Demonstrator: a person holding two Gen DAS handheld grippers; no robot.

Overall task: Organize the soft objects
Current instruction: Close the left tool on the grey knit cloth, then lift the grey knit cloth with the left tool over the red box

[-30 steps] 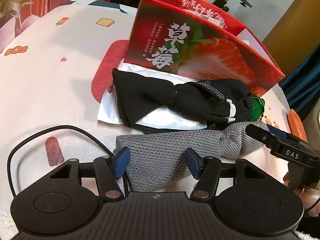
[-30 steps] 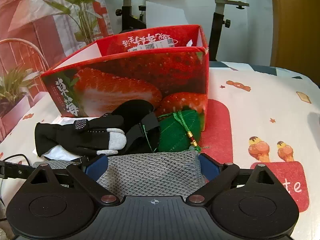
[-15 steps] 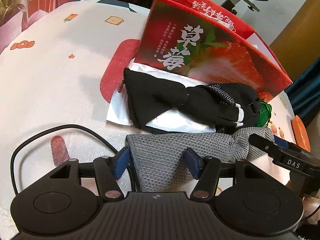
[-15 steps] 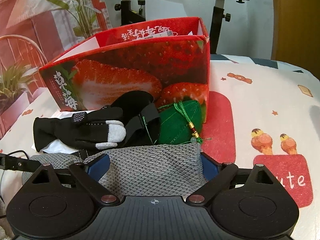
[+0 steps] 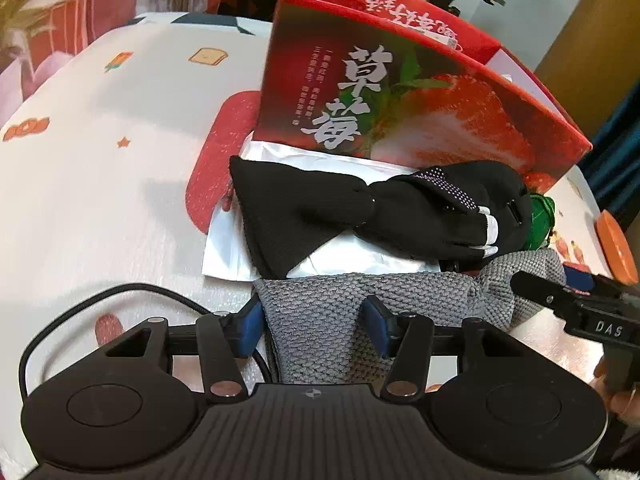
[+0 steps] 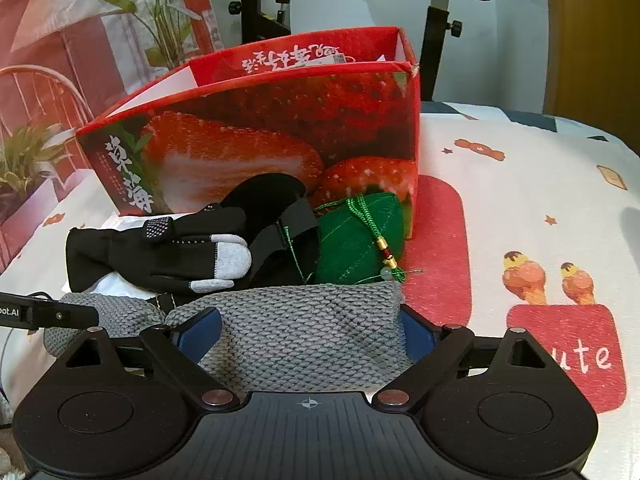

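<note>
The left gripper (image 5: 312,318) and the right gripper (image 6: 310,330) each straddle one end of the grey knitted cloth (image 6: 304,334). Both sets of jaws are closing, the left about half open, the right wide. The cloth lies between each pair of blue pads (image 5: 376,316); whether the pads press it yet I cannot tell, as the knit bulges against them but no firm pinch shows.

The landmark is the red open-topped strawberry-print cardboard box (image 6: 280,128). The grey cloth lies on the printed tablecloth (image 6: 520,200) in front of the box, on the near side of everything else. Between cloth and box lie black fabric gloves (image 5: 360,208) on a white plastic bag (image 5: 228,252), and a green stitched felt sachet with a tasselled cord (image 6: 360,240) at the box's front corner.

The step in hand looks like a two-handed grasp of the cloth, preparatory to folding or lifting it. Next, both grips need to close fully on the knit alone, clear of the black cable (image 5: 120,296) by the left pads, then rise together so the cloth does not sag or drag the gloves.
</note>
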